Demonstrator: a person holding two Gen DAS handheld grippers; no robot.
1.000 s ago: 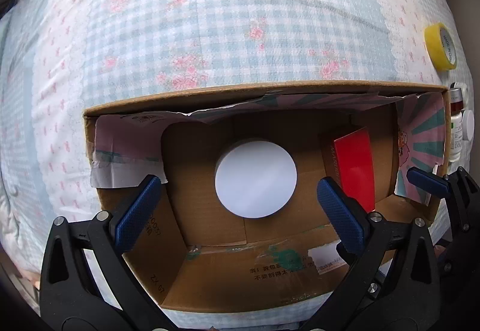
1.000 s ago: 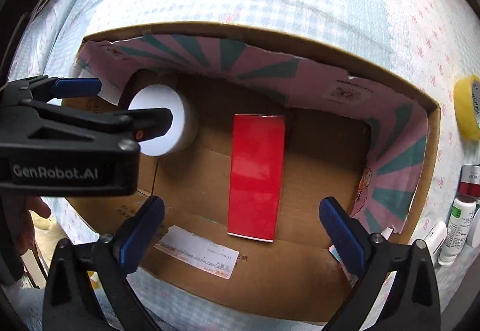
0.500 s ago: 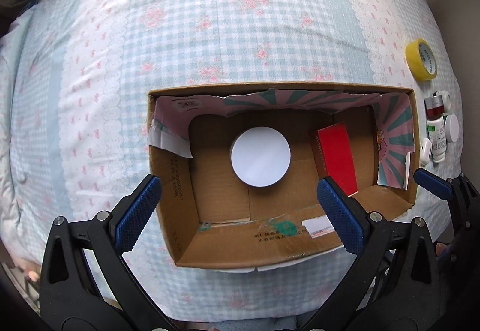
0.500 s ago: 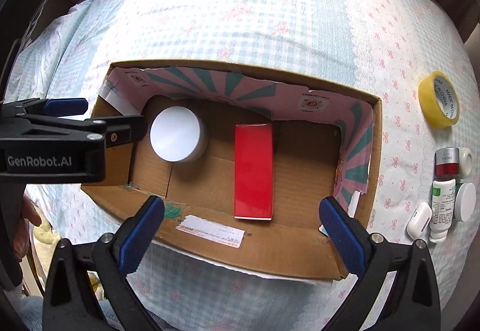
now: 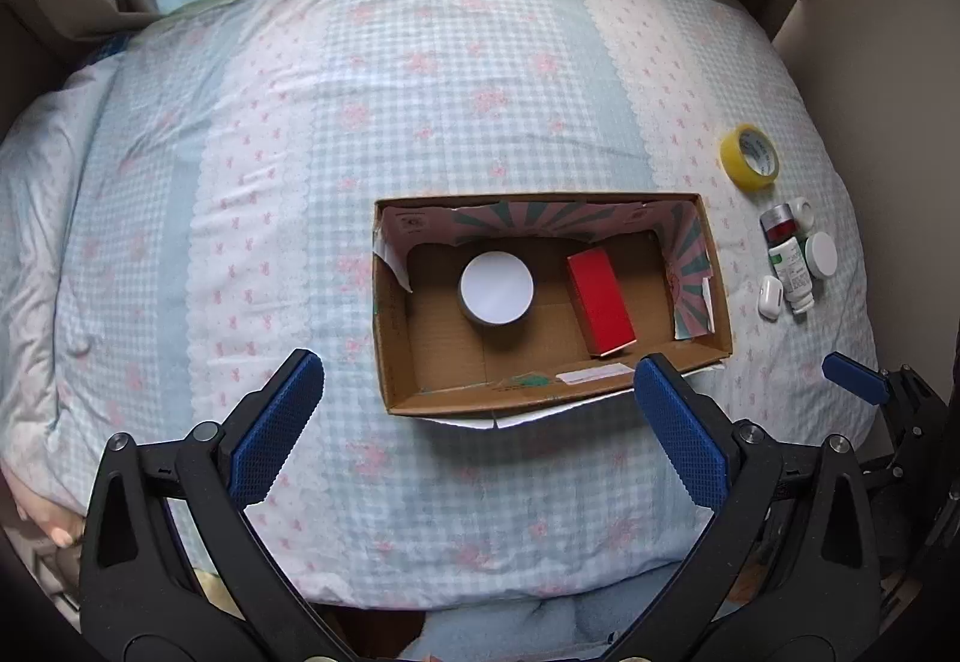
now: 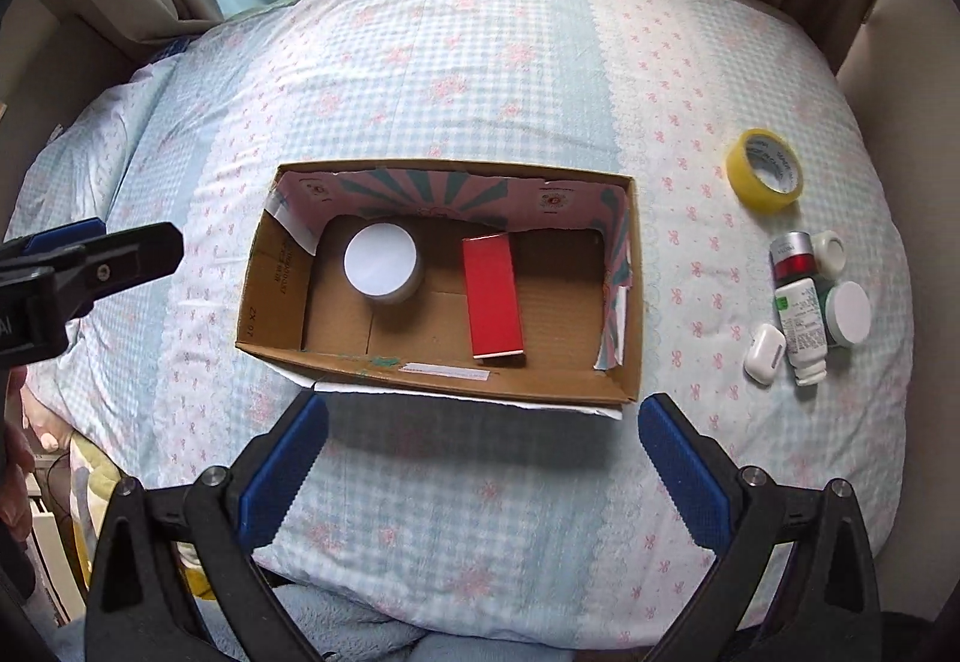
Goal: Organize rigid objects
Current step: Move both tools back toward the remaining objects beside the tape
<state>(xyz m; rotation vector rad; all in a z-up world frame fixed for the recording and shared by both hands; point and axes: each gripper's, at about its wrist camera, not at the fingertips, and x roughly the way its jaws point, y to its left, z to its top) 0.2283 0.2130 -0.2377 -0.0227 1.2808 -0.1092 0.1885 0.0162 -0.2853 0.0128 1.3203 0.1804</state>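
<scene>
Cardboard box holding red box and white-lidded jar, both tongs apart, tape roll beside.

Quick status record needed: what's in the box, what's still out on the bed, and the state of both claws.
container: open cardboard box on the checked bedspread
in box: round white-lidded jar; flat red rectangular box
still out, right of box: yellow tape roll; red-banded silver bottle; white labelled bottle; white earbud case; two white-capped jars
left claw: open, empty
right claw: open, empty
</scene>
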